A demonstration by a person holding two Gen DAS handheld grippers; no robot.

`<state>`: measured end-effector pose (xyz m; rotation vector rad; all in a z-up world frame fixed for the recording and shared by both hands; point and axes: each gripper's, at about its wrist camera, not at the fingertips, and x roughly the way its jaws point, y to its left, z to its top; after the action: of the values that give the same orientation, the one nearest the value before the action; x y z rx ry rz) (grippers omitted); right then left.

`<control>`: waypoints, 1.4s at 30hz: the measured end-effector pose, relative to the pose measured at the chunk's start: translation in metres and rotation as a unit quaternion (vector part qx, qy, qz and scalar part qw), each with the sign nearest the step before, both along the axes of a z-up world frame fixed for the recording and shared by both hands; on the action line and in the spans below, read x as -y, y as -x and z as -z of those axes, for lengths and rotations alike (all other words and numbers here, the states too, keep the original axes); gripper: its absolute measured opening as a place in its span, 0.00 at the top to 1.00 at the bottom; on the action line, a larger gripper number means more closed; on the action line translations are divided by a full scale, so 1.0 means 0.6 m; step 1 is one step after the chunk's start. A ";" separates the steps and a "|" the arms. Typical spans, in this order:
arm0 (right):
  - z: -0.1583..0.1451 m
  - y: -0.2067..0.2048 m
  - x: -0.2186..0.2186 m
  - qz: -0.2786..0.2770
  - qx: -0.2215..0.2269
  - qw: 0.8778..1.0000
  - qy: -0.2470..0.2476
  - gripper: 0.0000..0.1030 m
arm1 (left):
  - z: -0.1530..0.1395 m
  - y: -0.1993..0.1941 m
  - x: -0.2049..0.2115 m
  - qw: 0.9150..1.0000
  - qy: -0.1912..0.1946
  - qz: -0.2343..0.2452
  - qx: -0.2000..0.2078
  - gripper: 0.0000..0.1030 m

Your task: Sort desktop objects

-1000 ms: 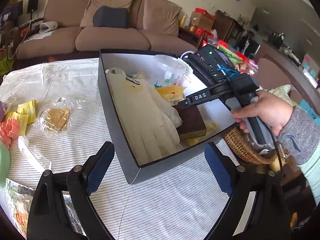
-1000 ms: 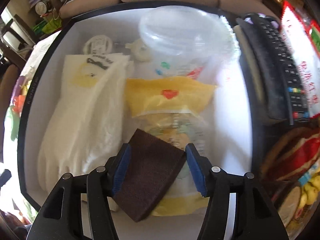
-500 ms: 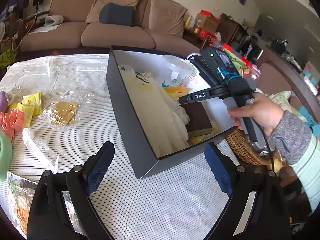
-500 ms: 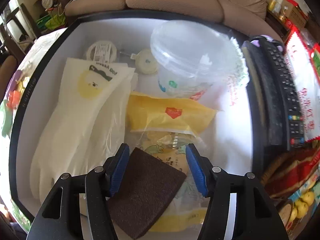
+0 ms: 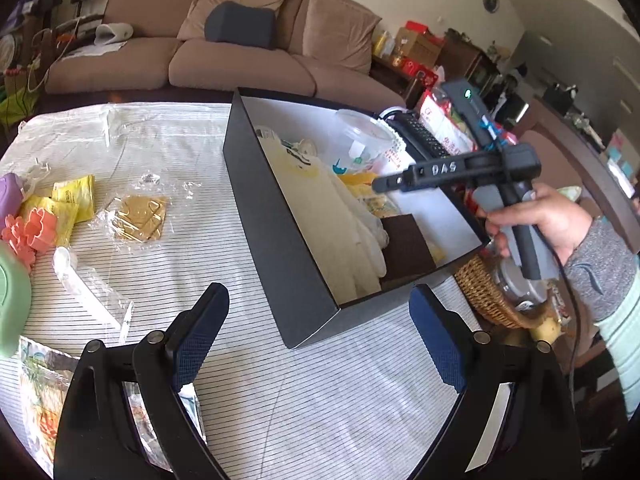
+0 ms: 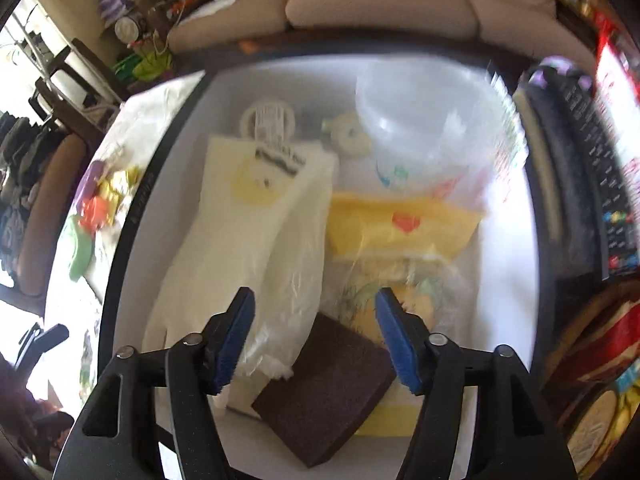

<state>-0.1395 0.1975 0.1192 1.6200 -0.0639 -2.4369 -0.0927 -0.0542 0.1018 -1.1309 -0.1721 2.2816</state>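
Right gripper [image 6: 314, 344] jaws just opened above the brown sponge [image 6: 326, 390] in the box [image 5: 280, 248], left gripper [image 5: 318, 344] open and empty — lifting carelessly could snag the plastic-wrapped gloves [image 6: 248, 240].

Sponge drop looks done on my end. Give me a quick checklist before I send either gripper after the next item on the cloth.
1. Brown sponge released, lying in the black box: ok.
2. Right gripper jaws have just been opening, pads clear of the sponge: ok.
3. Right gripper fully above the box rim: cannot tell.
4. Left gripper open and empty over the striped cloth: ok.
5. Items left to sort, such as the clear packet of gold clips and yellow packets: not ok, still outside the box.
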 end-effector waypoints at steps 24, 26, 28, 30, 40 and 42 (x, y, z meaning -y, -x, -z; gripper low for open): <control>0.044 -0.032 0.566 -0.220 -0.103 0.970 0.003 0.30 | 0.052 0.065 0.464 0.955 -0.012 -0.292 0.055 0.12; 0.084 -0.025 0.606 -0.238 -0.091 0.967 -0.028 0.30 | 0.059 0.069 0.475 0.953 -0.018 -0.297 0.064 0.12; 0.126 -0.022 0.633 -0.252 -0.087 0.961 -0.070 0.30 | 0.066 0.074 0.475 0.953 -0.019 -0.293 0.071 0.12; 0.167 -0.020 0.650 -0.264 -0.079 0.956 -0.102 0.31 | 0.070 0.075 0.469 0.954 -0.014 -0.289 0.073 0.12; 0.098 -0.028 0.552 -0.220 -0.090 0.971 0.018 0.86 | 0.064 0.082 0.423 0.962 -0.027 -0.260 0.076 0.12; 0.039 -0.038 0.501 -0.203 -0.108 0.972 0.051 0.86 | 0.064 0.084 0.407 0.966 -0.028 -0.248 0.074 0.12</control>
<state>-0.1167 -0.1031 0.0957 1.1795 0.1580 -2.2299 -0.1430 -0.2982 0.0635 -1.3445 -0.6374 2.5943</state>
